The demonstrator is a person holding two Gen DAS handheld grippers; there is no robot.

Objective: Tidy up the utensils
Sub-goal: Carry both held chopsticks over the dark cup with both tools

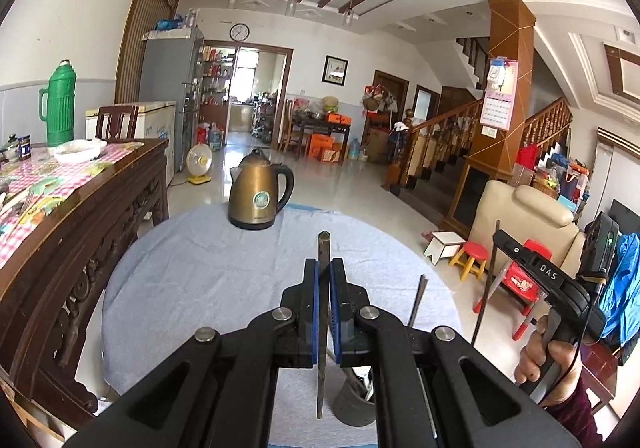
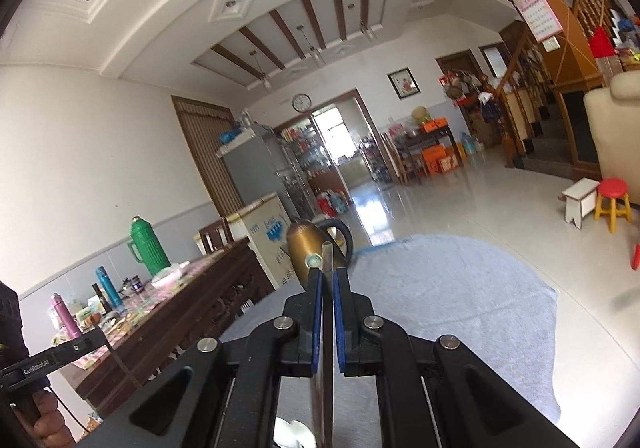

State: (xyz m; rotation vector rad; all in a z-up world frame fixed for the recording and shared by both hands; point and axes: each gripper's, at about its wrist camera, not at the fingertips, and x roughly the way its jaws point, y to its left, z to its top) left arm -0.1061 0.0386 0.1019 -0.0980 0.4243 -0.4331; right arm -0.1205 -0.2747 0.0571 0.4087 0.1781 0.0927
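My left gripper (image 1: 324, 264) is shut on a thin metal utensil (image 1: 321, 376) seen edge-on; its handle end pokes up past the blue pads. Its lower end hangs above a grey utensil cup (image 1: 354, 406). From the cup another dark utensil (image 1: 417, 300) sticks up. Off the table's right edge, a hand holds my right gripper (image 1: 502, 238), which pinches a thin dark utensil (image 1: 485, 300). In the right wrist view my right gripper (image 2: 328, 272) is shut on a flat metal utensil (image 2: 327, 368). The left gripper (image 2: 96, 334) shows at lower left, a utensil (image 2: 120, 364) dangling from it.
A brass kettle (image 1: 258, 193) stands at the far side of the round table's pale blue cloth (image 1: 200, 272). A carved wooden sideboard (image 1: 80, 232) with a green thermos (image 1: 60, 103) is on the left. A red stool (image 1: 474, 254) and a cream armchair (image 1: 528, 219) sit on the right.
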